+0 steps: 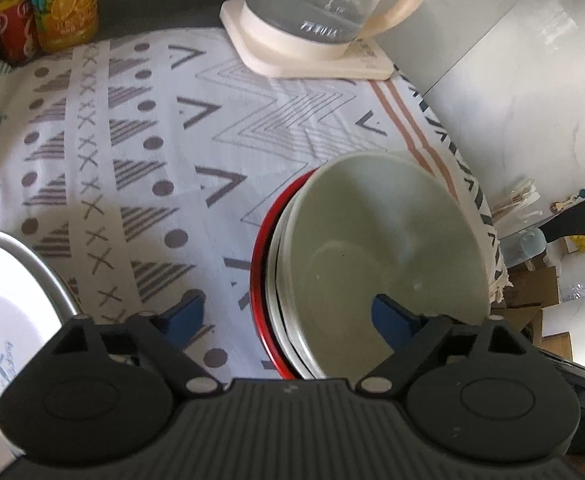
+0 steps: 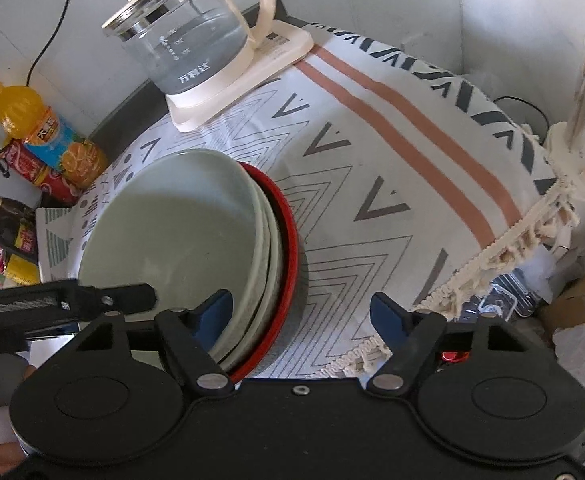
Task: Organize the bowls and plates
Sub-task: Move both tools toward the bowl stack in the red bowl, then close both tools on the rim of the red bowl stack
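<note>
Pale green ceramic bowl [image 1: 384, 248], topmost of a nested stack with further pale dishes under it, all seated in a red-rimmed dish [image 1: 261, 280] at the bottom. In the left wrist view the stack fills the lower right of the frame; the left gripper [image 1: 288, 316] straddles its near rim, one blue-padded finger inside the green bowl, the other outside over the cloth. Jaws apart, pads pressing on nothing. In the right wrist view the stack sits left of centre; the right gripper [image 2: 302, 314] straddles the opposite rim, left finger over the bowl's interior, right finger over the cloth. Jaws apart, no contact visible.

Surface: white tablecloth [image 1: 164, 152] printed with grey triangles, dots, crosses and chevrons, two salmon stripes and a cream fringed edge. White round plate [image 1: 8, 300] at lower left of the left wrist view, marked "BAKERY". Glass kettle with cream handle [image 2: 188, 40] on a cream base, upper centre, bearing small white characters too small to read. Orange juice bottle [image 2: 40, 128] and red drink bottle [image 1: 4, 12], upper left, labels illegible. Pale wall behind; clutter at right.
</note>
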Demonstrator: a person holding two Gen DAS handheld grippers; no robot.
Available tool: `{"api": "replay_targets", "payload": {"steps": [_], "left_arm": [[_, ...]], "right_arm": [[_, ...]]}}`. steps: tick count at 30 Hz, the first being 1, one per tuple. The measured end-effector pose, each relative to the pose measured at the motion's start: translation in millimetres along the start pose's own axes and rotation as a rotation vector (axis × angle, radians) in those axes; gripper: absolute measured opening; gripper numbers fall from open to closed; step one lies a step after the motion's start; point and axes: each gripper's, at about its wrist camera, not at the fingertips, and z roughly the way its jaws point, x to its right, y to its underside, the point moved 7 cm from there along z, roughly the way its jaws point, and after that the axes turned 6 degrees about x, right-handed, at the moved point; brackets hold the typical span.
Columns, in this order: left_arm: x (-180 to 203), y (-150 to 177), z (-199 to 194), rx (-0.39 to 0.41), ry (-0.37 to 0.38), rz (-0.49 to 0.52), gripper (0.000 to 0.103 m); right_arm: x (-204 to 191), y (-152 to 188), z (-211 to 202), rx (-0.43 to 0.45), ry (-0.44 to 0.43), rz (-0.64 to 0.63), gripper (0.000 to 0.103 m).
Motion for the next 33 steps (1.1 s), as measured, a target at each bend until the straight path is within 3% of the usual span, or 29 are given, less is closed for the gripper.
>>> {"api": "replay_targets", "payload": {"steps": [1,4,10,21,33], "left_arm": [[-0.2,1.9,2.7,-0.01,0.0,-0.005,0.072],[-0.1,7.8,9.8,-0.041,0.008,-0.021,0.056],[-6.1,13.8,17.8,-0.054,-0.013,-0.058,0.031],[-10.3,9.8,21.5,-0.026,-0.014,-0.094,0.028],[-5.0,8.2,11.5,-0.007,-0.014,-0.067,0.028]], "right_arm": [[-0.4,-0.1,0.9,-0.002,-0.009,-0.001,0.069],[-2.7,0.9,4.5,-0.021,-0.046,0.016,0.059],[-10.8,2.0,17.2,-0.063,-0.077,-0.003,0.042],[-8.4,-2.6,35.9,-0.075,-0.046,-0.027,0.034],[-10.7,-5.2,19.8,-0.06,-0.073,-0.007,0.032]]}}
